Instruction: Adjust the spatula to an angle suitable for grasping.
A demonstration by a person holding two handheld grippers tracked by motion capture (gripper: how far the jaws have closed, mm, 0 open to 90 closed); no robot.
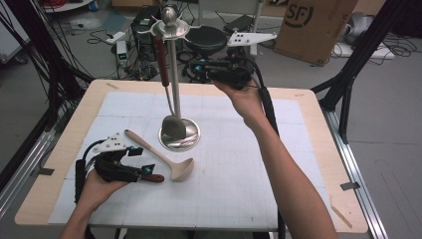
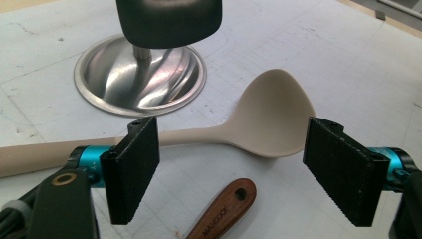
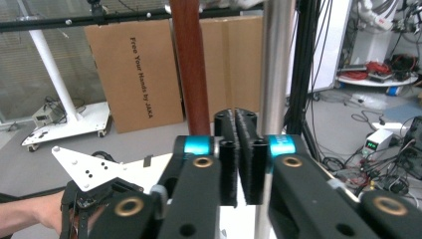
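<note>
On the mat, the beige ladle (image 2: 219,132) lies diagonally, bowl toward the left gripper (image 2: 231,169), whose spread jaws grip nothing; the right gripper (image 3: 242,159) is clenched empty.

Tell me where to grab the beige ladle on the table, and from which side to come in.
Take the beige ladle by its long straight handle, about midway, coming down from above with the jaws across it. The handle lies flat and slim on the table, while the bowl is wide and rounded and would likely slip. The left gripper is closest, open just above it.
</note>
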